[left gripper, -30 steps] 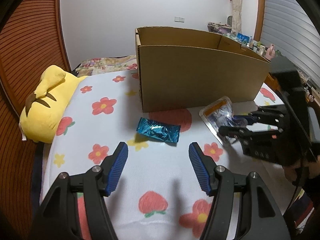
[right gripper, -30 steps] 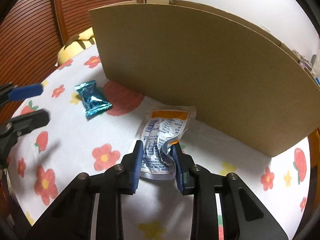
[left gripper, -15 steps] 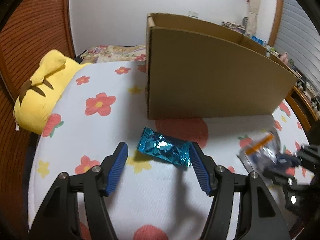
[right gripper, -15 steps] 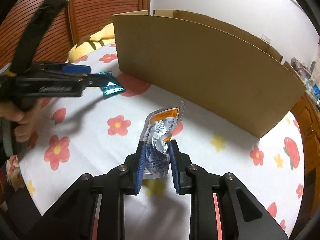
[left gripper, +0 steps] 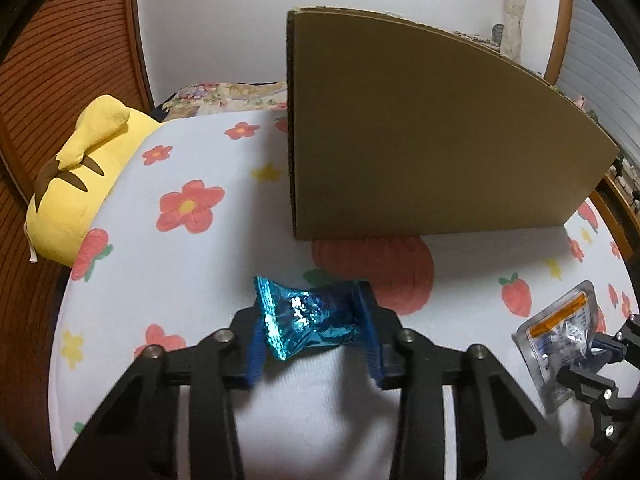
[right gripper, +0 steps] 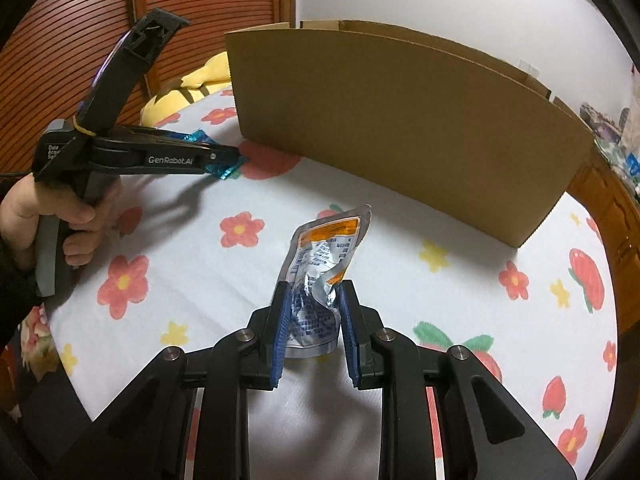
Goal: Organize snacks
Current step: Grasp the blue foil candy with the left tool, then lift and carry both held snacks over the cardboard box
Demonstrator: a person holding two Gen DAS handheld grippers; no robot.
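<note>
Jaws of the left gripper [left gripper: 312,334], open a moment ago, now clamp the blue candy [left gripper: 308,322] at lower centre, the right gripper [right gripper: 314,330] gripping the silver pouch [right gripper: 320,276], both ready for the cardboard box [right gripper: 400,120].

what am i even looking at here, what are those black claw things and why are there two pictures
Those are hand-held grippers, not a robot: a person squeezes one two-finger tool in each hand, and each tool carries a wide-angle camera that looks out along its own fingers. So there are two pictures, one per tool.

In the left tool's view, the left gripper is shut on a shiny blue candy wrapper. In the right tool's view, the right gripper is shut on a silver pouch with an orange stripe, and you can also see the person's hand on the other tool.

Everything sits on a white cloth with flowers and strawberries. Behind stands a tall cardboard box, open at the top, and a yellow plush toy lies at the cloth's edge. The snacks are probably headed for the box.
</note>
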